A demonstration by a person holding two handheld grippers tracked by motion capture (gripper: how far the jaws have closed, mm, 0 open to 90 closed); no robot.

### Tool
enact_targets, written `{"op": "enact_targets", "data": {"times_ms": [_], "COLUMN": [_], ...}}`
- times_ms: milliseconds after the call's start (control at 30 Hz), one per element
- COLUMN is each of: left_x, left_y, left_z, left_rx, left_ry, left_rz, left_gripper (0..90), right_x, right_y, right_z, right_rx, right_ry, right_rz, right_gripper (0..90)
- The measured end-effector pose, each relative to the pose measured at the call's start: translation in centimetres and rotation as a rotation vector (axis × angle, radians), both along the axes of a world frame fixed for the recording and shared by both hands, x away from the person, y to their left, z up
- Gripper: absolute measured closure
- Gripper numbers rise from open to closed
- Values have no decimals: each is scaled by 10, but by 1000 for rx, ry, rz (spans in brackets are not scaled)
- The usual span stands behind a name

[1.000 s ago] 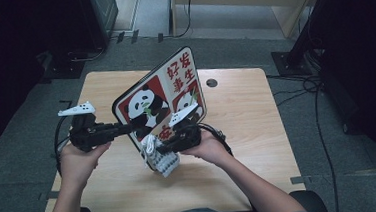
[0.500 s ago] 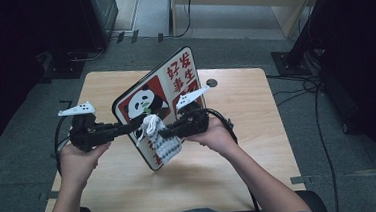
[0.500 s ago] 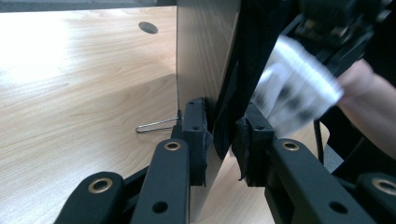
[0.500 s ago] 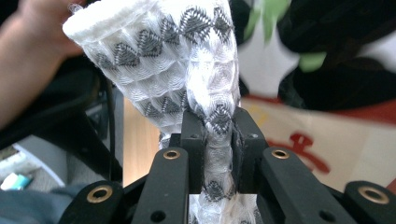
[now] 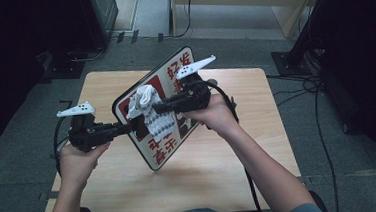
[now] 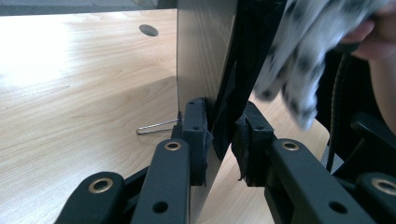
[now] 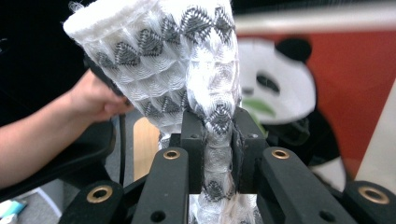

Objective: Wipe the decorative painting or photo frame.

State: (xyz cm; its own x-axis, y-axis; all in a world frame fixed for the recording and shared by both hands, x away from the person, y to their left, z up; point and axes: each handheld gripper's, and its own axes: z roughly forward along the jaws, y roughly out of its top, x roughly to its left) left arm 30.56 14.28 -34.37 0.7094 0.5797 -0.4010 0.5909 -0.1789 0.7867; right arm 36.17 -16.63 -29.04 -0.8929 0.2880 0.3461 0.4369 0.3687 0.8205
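I'm pinching the red panda-printed board [image 5: 169, 117] (tilted on its edge) with my left gripper [image 5: 138, 126]; my right gripper [image 7: 218, 140] is clamping the white patterned cloth [image 7: 187, 60] against it.

One board [image 5: 170, 132], one cloth [image 5: 152, 113], two claws: left claw [image 5: 138, 125], right claw [image 5: 157, 108]; one bench [image 5: 259, 146].

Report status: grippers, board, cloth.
Left gripper shut on board edge, board tilted up on table. Right gripper shut on cloth, cloth against board face. Nothing in the way.
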Motion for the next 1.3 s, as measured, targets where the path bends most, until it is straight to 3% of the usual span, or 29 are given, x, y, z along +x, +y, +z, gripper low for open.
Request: {"op": "enact_targets", "data": {"times_ms": [233, 567, 867, 1300], "left_x": [0, -1, 0, 0], "left_y": [0, -1, 0, 0], "left_z": [0, 0, -1, 0], "left_rx": [-1, -2, 2, 7], "left_ry": [-2, -12, -18, -27], "left_rz": [2, 2, 4, 7], "left_gripper": [764, 768, 771, 774], "right_x": [9, 22, 29, 25], "right_y": [12, 45, 73, 84], "right_z": [30, 57, 57, 56], "right_rx": [-3, -17, -98, -125], "right_ry": [-40, -71, -85, -122], "right_rz": [-11, -22, -47, -66], "right_gripper": [789, 788, 787, 759]}}
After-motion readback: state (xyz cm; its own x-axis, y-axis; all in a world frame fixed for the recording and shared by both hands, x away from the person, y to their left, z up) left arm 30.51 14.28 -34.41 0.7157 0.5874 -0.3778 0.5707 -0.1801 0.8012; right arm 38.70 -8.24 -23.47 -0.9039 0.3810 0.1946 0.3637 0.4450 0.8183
